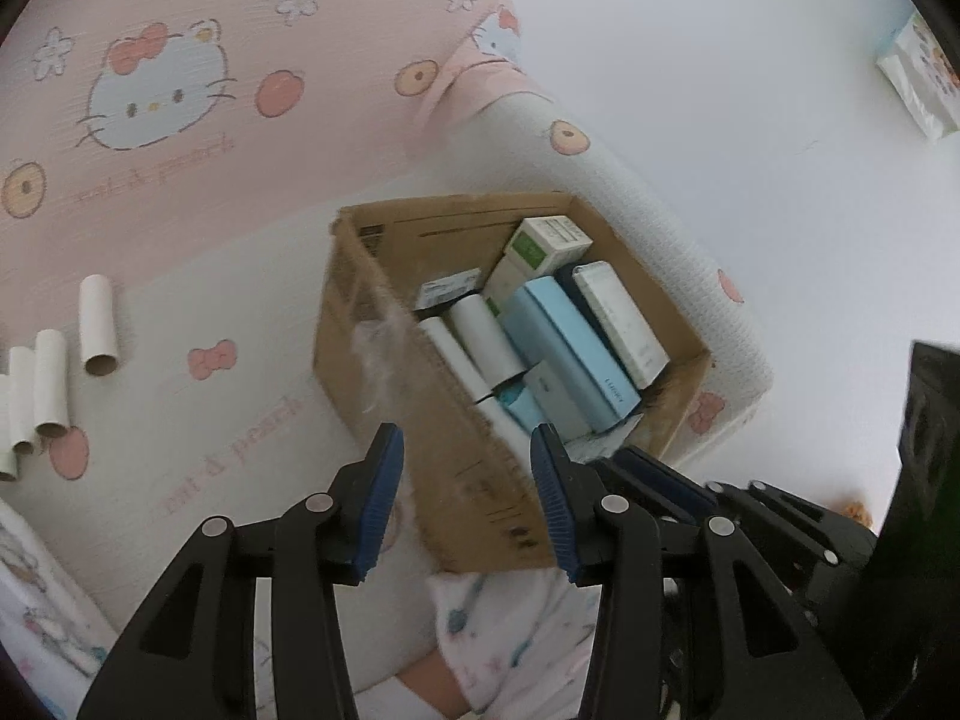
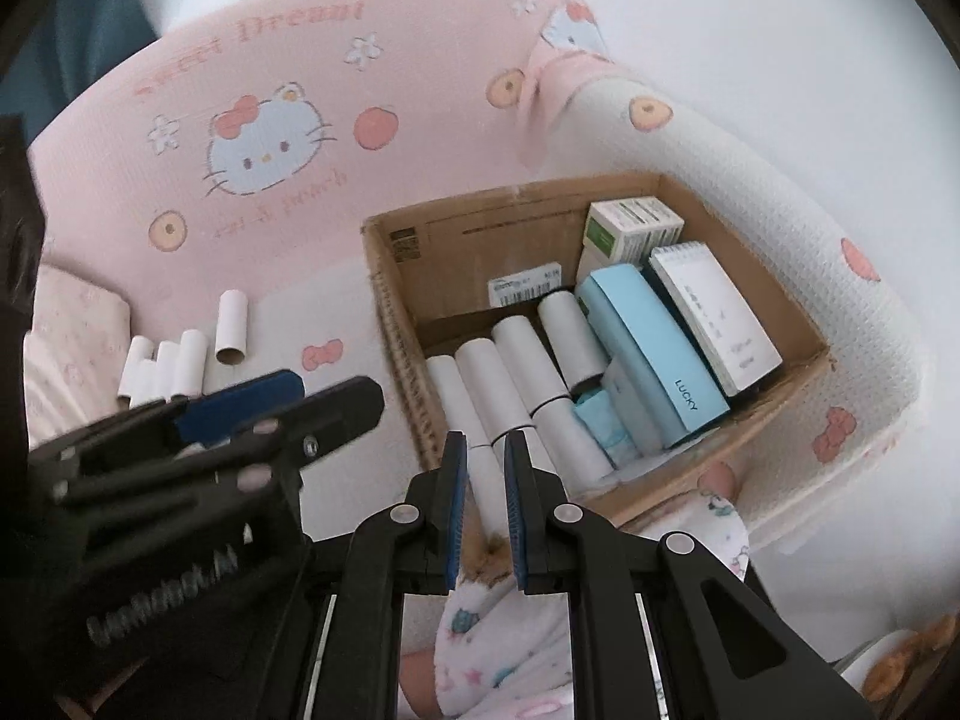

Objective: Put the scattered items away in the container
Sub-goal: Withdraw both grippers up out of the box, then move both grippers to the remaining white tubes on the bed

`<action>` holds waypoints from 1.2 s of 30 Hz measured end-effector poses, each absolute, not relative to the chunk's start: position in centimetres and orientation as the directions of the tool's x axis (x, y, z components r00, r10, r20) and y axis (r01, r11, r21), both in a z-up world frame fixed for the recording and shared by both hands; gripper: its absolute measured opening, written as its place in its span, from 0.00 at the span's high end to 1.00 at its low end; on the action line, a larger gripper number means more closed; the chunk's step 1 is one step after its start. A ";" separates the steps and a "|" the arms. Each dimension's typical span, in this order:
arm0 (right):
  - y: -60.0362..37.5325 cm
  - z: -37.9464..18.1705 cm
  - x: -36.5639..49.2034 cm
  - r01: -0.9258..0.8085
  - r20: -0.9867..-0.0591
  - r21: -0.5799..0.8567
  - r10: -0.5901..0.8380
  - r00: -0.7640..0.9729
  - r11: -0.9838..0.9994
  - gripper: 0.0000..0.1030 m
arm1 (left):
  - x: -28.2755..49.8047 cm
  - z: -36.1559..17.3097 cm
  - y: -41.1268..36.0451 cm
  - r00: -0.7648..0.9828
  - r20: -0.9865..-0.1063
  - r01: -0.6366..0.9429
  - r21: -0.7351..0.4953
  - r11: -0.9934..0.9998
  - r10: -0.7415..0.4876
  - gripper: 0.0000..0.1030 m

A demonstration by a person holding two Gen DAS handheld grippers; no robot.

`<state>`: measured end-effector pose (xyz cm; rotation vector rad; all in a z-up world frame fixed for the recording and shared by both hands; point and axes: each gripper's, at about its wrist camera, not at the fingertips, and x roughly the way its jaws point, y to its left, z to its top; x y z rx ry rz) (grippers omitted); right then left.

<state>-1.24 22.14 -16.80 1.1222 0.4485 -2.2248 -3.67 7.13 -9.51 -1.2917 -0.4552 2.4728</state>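
Loose cardboard tubes (image 1: 99,324) lie left of the cardboard box (image 1: 384,420), axes pointing away; the wide-open, empty left gripper (image 1: 465,450) is nearer; right gripper (image 2: 485,450) nearly closed, empty.

Loose cardboard tubes (image 1: 36,396) run off the left picture edge. A packet (image 1: 918,78) is cropped at the right edge. The box's (image 1: 384,324) bottom is hidden under its contents.

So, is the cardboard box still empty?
No, the cardboard box already holds paper tubes, a blue case and a notepad.
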 end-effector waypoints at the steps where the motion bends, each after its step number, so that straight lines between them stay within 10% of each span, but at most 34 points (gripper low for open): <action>1: 22.1 -16.8 -0.7 0.653 -0.803 -0.033 -0.369 -0.467 -0.756 0.91 | -3.5 -9.4 6.7 -0.553 -0.727 -0.124 -0.412 -0.903 0.408 0.53; 25: 10.7 -23.0 5.4 0.878 -0.799 -0.095 -0.490 -0.349 -0.470 0.90 | -3.1 -23.7 -11.7 -0.524 -0.810 0.256 -0.446 -0.858 0.264 0.43; 36: 5.0 -26.6 4.8 0.913 -0.797 -0.095 -0.519 -0.308 -0.396 0.54 | -5.9 -25.1 -14.4 -0.541 -0.805 0.299 -0.455 -0.839 0.244 0.42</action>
